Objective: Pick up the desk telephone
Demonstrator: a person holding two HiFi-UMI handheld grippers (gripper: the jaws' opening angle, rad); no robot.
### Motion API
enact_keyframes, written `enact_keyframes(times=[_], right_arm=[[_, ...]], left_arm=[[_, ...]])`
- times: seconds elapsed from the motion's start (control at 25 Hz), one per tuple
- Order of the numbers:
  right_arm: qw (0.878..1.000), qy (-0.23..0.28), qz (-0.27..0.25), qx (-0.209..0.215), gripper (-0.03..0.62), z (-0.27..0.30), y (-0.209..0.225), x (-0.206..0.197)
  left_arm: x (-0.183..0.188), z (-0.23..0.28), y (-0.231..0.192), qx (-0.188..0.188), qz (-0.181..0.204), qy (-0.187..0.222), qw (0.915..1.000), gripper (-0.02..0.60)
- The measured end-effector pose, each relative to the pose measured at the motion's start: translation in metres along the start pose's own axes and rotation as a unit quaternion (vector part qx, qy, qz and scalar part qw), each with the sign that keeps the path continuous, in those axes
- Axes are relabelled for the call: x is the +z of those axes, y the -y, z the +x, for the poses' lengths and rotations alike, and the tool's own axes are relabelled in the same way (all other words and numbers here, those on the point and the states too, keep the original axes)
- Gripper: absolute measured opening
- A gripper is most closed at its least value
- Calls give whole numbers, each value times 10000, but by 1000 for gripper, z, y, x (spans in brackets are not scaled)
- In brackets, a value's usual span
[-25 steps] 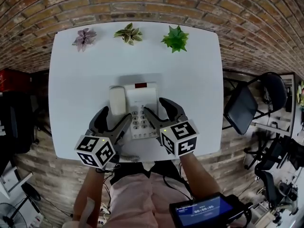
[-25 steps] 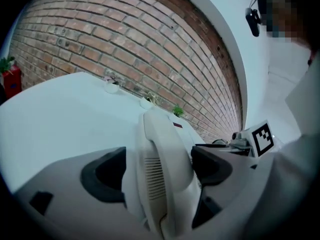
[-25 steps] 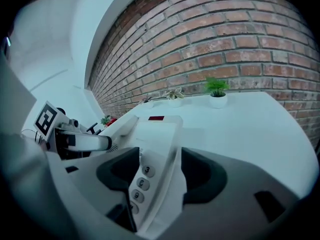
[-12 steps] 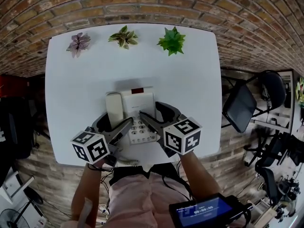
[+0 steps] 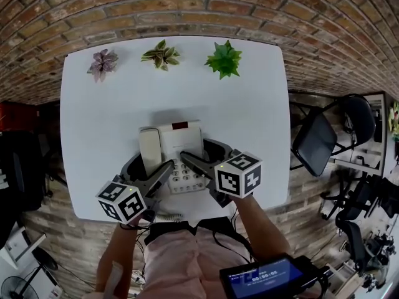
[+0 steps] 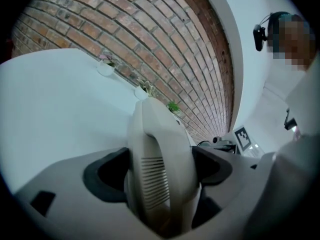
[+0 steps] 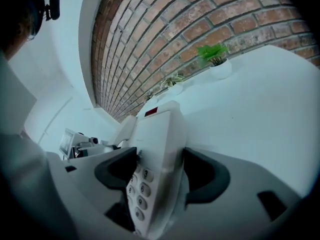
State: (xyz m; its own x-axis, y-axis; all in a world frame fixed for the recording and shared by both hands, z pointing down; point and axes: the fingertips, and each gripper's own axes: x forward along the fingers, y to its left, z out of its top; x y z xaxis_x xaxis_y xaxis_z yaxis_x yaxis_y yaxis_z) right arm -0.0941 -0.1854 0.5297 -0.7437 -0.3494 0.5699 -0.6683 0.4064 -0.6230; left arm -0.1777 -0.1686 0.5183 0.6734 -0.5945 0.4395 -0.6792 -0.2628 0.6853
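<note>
The cream desk telephone [image 5: 187, 137] rests on the white table [image 5: 106, 117], near its front edge. Its handset [image 5: 149, 149] lies in the cradle on the left side. My left gripper [image 5: 154, 159] straddles the handset [image 6: 160, 154], which fills the gap between its jaws; I see no squeeze. My right gripper [image 5: 198, 149] is around the keypad half of the telephone [image 7: 155, 149], one finger over the keys, the other at the right edge. Its jaws are opening with the phone body between them.
Three small potted plants, purple [image 5: 103, 62], variegated [image 5: 161, 53] and green [image 5: 223, 58], stand along the table's far edge by the brick wall. A coiled cord [image 5: 167, 217] hangs at the front edge. A dark chair [image 5: 318, 142] stands to the right.
Both grippers have rolled slightly and sit a little deeper over the telephone. The telephone itself has not moved on the table.
</note>
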Motion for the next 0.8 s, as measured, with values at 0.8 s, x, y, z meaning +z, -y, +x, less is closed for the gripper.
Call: enact_keyframes(times=[0.8], right_arm=[[9942, -157, -117, 1059, 330, 0, -19, -2]], left_arm=[[8, -26, 26, 77, 1396, 1318, 9814, 365]])
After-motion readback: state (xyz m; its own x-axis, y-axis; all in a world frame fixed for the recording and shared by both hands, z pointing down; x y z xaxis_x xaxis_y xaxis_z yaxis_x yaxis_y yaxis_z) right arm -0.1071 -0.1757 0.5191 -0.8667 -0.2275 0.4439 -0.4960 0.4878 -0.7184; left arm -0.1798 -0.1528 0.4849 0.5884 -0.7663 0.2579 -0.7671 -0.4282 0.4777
